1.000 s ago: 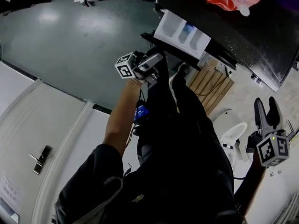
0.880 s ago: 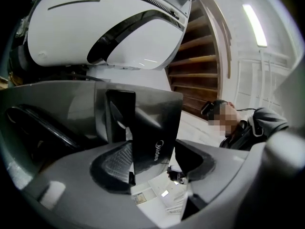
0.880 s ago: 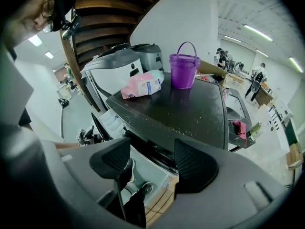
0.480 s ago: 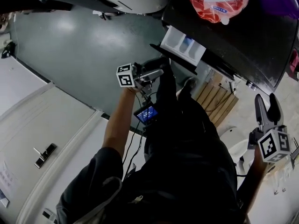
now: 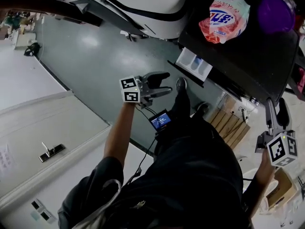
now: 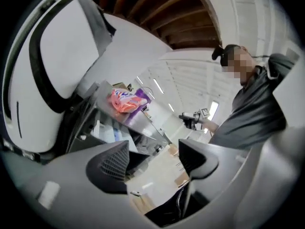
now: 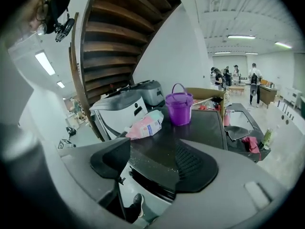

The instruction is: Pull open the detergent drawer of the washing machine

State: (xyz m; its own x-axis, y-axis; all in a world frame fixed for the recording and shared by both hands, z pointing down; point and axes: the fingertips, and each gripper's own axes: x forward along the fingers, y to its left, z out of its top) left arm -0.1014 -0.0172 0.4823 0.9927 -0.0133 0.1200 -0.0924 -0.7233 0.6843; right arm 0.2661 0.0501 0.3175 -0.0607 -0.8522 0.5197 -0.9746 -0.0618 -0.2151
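Detergent drawer point(image 5: 193, 65) sits at 2 o'clock from my left tool point(image 5: 165, 83), already out of the washing machine point(image 5: 248, 56); left and right tool point(image 5: 276, 104) gape empty; likely light, stiff plastic, so I'd grip its front lip.

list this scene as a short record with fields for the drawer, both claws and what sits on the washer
drawer: detergent drawer pulled out of the washer, compartments showing
left claw: open, empty, apart from the drawer
right claw: open, empty, far from the drawer
on top of washer: pink detergent bag, purple bucket
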